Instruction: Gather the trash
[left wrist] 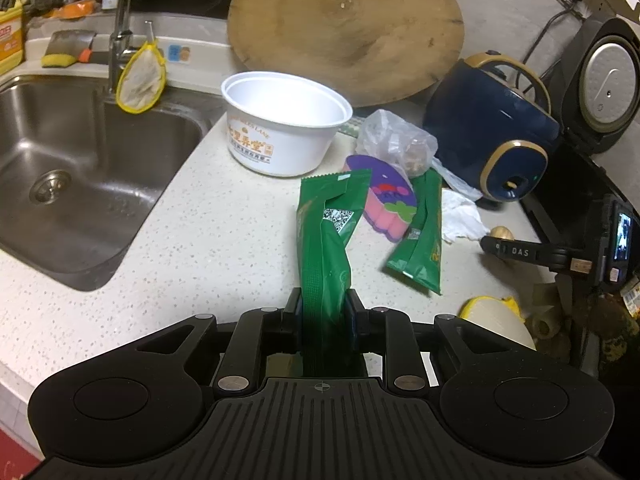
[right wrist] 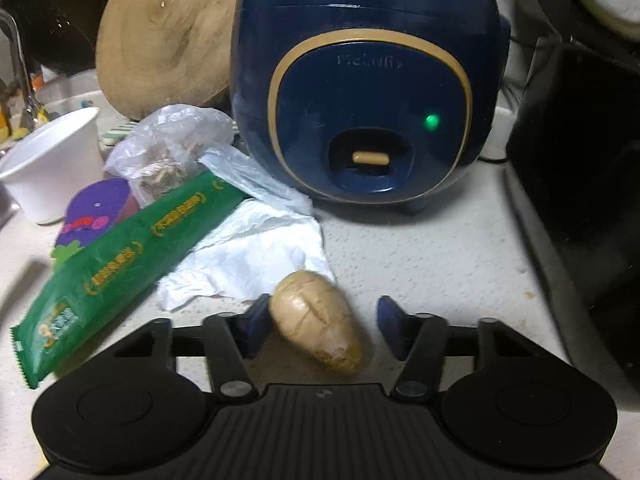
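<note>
My left gripper (left wrist: 323,304) is shut on the lower end of a long green wrapper (left wrist: 324,240), which stands up crumpled above the counter. A second green wrapper (right wrist: 120,256) lies flat beside a crumpled white tissue (right wrist: 248,256). My right gripper (right wrist: 325,320) is open around a tan egg-shaped lump (right wrist: 316,320) on the counter. The left finger is against the lump and the right finger stands clear of it. Behind them lie a clear plastic bag (right wrist: 172,144) with scraps inside, a purple and pink foam piece (left wrist: 388,196) and a white paper bowl (left wrist: 280,128).
A steel sink (left wrist: 80,168) with a tap (left wrist: 120,32) is on the left. A round wooden board (left wrist: 348,28) leans at the back. A navy cooker (right wrist: 368,92) stands just behind the trash, with a black appliance (right wrist: 580,200) to the right.
</note>
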The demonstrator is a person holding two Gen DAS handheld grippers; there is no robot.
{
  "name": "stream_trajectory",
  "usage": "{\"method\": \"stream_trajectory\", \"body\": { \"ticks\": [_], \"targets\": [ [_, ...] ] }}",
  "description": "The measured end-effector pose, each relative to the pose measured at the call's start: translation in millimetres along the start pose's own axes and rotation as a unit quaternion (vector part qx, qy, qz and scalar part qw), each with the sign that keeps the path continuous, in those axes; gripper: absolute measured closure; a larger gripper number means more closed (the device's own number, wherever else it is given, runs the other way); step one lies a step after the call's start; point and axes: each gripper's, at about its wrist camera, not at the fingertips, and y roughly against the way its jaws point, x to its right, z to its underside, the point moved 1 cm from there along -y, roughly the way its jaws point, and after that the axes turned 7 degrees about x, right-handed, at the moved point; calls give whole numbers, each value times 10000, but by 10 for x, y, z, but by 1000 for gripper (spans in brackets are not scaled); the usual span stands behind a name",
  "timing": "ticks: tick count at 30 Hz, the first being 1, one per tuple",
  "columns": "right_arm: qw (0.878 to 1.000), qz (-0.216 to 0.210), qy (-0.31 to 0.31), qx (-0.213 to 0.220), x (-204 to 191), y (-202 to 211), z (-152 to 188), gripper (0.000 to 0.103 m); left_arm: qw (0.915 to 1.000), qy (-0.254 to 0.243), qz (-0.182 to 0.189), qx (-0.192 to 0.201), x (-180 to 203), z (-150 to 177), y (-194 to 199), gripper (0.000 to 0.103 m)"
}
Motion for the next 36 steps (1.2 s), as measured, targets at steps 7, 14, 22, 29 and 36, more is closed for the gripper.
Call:
{"method": "stream_trajectory", "body": {
  "ticks": [7,14,22,29,36],
  "targets": [
    [9996,-243,-162,55,-31,223,13,64,9997,-228,-3,-59,122,9,-48,78],
    [9974,-565,-278,353,-132,701,-31,83,9991,-390,147,-74,176,69,-10,78],
    [9973,-636,-15,358,-479,882,158,83,9984,-508,246,-8,58,170,122,78],
    [9973,-513,-90,522,-612,1043,386,82,9985,-424,333,-117,0,201,82,78],
    [9984,-259,15,505,-595,1102,535,60,9972,-582,421,-188,83,195,34,78]
  ]
}}
